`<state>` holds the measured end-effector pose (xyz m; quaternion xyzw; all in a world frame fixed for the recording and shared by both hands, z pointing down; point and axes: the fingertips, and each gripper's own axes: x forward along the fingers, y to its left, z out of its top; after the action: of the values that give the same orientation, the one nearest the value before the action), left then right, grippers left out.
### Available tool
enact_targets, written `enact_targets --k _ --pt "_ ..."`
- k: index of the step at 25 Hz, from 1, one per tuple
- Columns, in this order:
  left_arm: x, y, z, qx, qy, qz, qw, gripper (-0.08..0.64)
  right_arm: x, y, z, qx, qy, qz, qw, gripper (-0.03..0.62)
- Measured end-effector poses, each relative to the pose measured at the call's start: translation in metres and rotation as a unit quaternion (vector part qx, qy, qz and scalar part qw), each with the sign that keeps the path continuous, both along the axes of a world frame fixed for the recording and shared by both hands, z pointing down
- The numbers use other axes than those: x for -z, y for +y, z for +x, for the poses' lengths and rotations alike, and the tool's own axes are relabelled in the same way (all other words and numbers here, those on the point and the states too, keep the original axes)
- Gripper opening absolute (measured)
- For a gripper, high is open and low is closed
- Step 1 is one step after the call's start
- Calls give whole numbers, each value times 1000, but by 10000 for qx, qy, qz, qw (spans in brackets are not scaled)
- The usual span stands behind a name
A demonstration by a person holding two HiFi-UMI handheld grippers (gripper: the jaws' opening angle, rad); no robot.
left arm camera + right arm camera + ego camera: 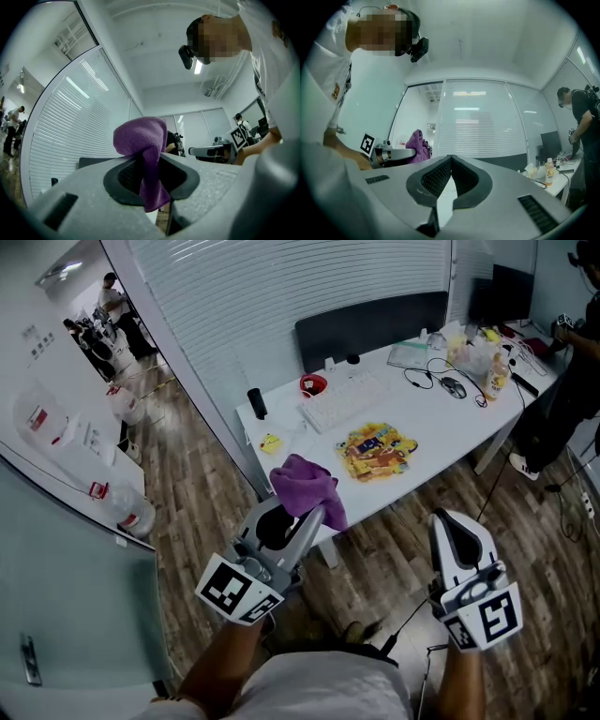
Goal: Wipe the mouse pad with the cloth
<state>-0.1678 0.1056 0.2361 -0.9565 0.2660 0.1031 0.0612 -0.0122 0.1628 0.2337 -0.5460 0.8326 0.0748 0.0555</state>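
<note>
Your left gripper [312, 517]: fingers clamped on the purple cloth [305, 486], which bunches above them and hangs below, held in the air off the tabletop [441, 423].
Your right gripper [450, 521]: fingers closed together, nothing between them.
Mouse pad [377, 451]: colourful, flat on the tabletop just beside a white keyboard [345, 397], not touched by the cloth.

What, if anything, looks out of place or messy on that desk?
Nothing looks spilled or broken. One oddity: what looks like the mouse sits among cables well to the right of the colourful mouse pad, not on it. The purple cloth is clamped in the left gripper, not yet on the pad.
</note>
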Motion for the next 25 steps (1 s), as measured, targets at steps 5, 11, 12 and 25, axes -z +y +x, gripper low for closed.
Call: enact_targets --k 5,11,12,25 --pt "3 0 14 60 -18 42 10000 83 1 -2 12 65 45 6 10000 11" --pt "6 0 33 95 5 117 9999 83 -1 -1 26 132 63 41 9999 11" --pt "7 1 36 95 9 126 9999 83 -1 1 28 141 64 46 9999 11" --pt "5 -8 64 60 12 146 9999 83 -7 -8 51 100 100 8 9999 11"
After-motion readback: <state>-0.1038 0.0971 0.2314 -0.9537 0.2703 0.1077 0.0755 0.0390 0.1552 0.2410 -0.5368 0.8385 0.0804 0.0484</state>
